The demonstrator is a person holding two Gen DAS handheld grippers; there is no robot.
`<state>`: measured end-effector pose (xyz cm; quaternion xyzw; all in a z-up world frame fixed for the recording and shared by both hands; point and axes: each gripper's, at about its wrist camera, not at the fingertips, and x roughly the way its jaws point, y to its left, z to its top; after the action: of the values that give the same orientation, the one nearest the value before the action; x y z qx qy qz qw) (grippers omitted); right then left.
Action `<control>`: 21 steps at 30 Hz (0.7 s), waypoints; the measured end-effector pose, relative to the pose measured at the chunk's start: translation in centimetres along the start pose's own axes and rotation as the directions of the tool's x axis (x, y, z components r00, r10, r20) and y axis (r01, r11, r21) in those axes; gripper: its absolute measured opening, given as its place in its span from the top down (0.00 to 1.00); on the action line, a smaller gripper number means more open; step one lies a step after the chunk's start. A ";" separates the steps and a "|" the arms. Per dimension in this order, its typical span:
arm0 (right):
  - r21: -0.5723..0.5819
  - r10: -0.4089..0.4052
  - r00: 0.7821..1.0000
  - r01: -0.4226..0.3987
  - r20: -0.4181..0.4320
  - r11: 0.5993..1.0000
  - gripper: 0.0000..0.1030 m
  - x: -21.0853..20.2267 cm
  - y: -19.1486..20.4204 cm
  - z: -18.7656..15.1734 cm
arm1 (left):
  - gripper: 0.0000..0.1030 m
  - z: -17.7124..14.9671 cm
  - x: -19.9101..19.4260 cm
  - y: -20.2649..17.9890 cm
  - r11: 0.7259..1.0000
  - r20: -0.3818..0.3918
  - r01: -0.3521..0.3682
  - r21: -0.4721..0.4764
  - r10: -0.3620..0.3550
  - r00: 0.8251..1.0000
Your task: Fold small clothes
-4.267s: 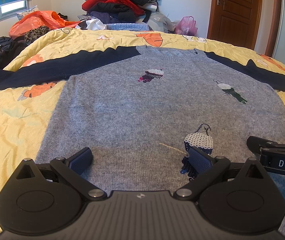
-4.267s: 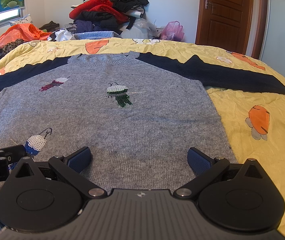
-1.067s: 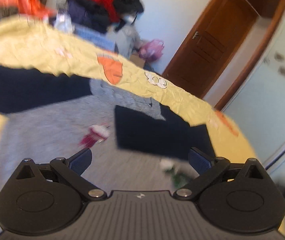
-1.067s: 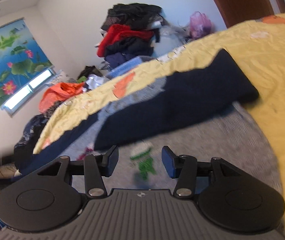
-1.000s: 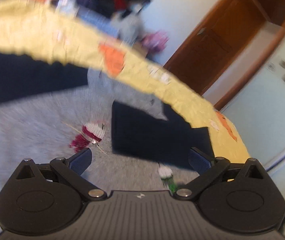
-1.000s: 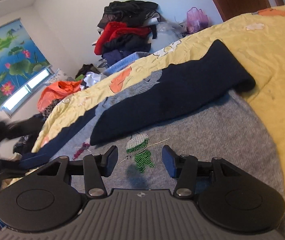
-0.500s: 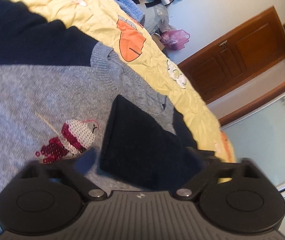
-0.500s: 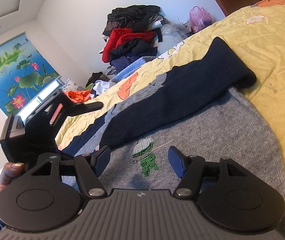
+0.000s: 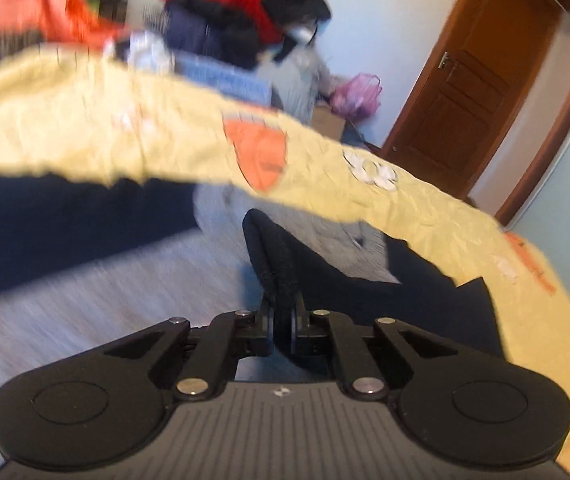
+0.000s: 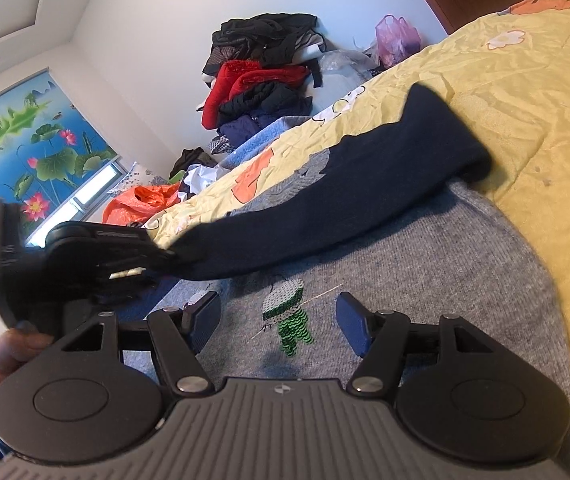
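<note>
Beyond the sweater (image 10: 425, 264) sat a clothes pile (image 10: 261, 80); left gripper (image 9: 283, 322) jaws clamped its navy cuff (image 9: 275, 268), right gripper (image 10: 279, 320) jaws apart.

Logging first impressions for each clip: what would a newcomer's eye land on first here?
Probably the left gripper, jaws shut on the cuff of the navy sleeve that lies folded across the grey sweater on the yellow bedspread. Next, the green sequin figure between the right gripper's open jaws, and the clothes pile against the far wall.
</note>
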<state>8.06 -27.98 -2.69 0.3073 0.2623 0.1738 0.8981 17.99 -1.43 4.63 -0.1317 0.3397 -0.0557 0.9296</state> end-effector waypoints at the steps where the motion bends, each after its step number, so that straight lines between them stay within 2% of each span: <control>1: 0.000 0.000 1.000 0.000 0.000 1.000 0.35 0.0 0.0 0.0 | 0.93 0.1 -0.4 0.5 1.000 0.012 -0.015 0.021 0.015 1.000; 4: 0.001 0.001 1.000 -0.001 0.000 1.000 0.35 0.0 0.0 0.0 | 0.93 -0.1 -0.8 2.8 0.997 0.017 -0.068 0.024 0.068 0.998; 8: 0.003 0.001 1.000 -0.001 0.002 1.000 0.35 0.0 -0.1 0.0 | 0.93 -1.0 -0.2 5.9 0.991 -0.014 -0.132 -0.024 0.132 0.991; 11: 0.001 -0.001 1.000 0.001 0.002 1.000 0.35 0.1 0.0 0.0 | 0.93 -1.9 0.7 7.0 0.989 -0.034 -0.144 -0.031 0.142 0.989; 14: -0.006 -0.008 1.000 0.008 -0.002 1.000 0.35 0.1 0.1 0.0 | 0.93 -3.4 1.2 6.1 0.984 0.049 -0.167 0.061 0.164 0.985; 16: -0.030 -0.027 0.999 0.026 -0.021 0.999 0.35 0.3 0.5 0.3 | 0.92 -3.6 1.2 6.0 0.984 0.060 -0.168 0.066 0.165 0.985; 18: -0.131 -0.072 0.997 0.068 -0.027 0.989 0.32 0.4 2.2 1.1 | 0.92 -3.5 1.2 6.7 0.990 0.057 -0.141 0.029 0.139 0.989; 20: -0.211 -0.058 0.998 0.062 0.026 0.975 0.32 0.5 3.9 3.0 | 0.92 -3.4 1.1 7.4 0.994 0.053 -0.108 -0.008 0.109 0.993; 21: -0.240 -0.056 0.997 0.066 0.050 0.968 0.27 1.0 4.6 4.2 | 0.92 -3.3 1.1 7.7 0.995 0.052 -0.096 -0.024 0.097 0.994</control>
<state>10.58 -26.03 2.72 0.1910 0.2293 0.1703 0.9391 16.78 5.03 -0.63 -0.1263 0.3214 -0.0035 0.9385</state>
